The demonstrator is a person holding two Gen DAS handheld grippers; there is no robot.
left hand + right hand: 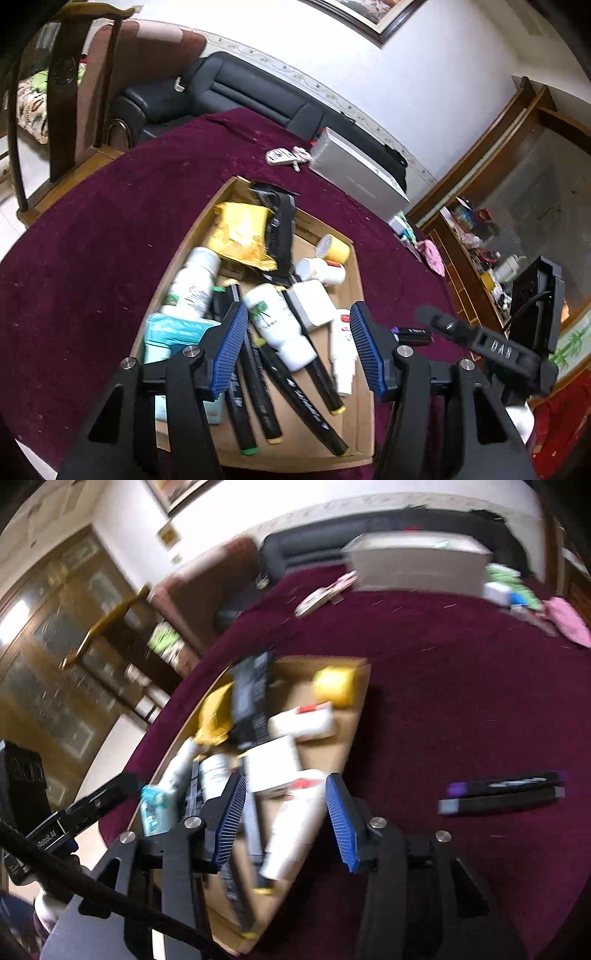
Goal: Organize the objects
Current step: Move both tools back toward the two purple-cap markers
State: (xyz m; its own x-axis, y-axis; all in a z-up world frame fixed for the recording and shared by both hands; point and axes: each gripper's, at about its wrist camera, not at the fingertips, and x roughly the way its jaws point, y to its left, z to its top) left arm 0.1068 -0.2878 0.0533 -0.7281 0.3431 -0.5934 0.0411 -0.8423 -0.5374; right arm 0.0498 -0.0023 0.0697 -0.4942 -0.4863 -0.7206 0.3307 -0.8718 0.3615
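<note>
A round table under a deep maroon, short-piled cloth (92, 258) flecked with pale lint fills most of both views. On its far side lies a flat grey rectangular box (354, 173) with a smooth matt face, and just beside that a small white remote-like object (282, 156). Near the middle of the cloth sits the shallow brown cardboard tray (364, 373), low-walled and rectangular, where the sorted things are gathered. In it lie two white plastic bottles with green-printed labels (194, 284), cylindrical and glossy, one crinkled yellow foil packet (242, 232), one black printed sachet (279, 229), one teal tissue pack (173, 332), one white squarish block (312, 302), one white squeeze tube with a red mark (343, 350), one small white jar (321, 269), one roll of yellow tape (332, 248), and at least four long black marker pens (306, 402) with coloured ends, lying side by side. Outside the tray, on the bare cloth to its right, rest two more black markers (506, 794), parallel and touching, one tipped purple and one grey. The left gripper (297, 350) hangs over the near half of the tray, its ribbed blue pads (231, 350) standing part-way apart with nothing gripped between them. The right gripper (286, 816), blurred, also hovers above the tray's near right corner, its blue ribbed pads (341, 819) partly spread and holding nothing.
</note>
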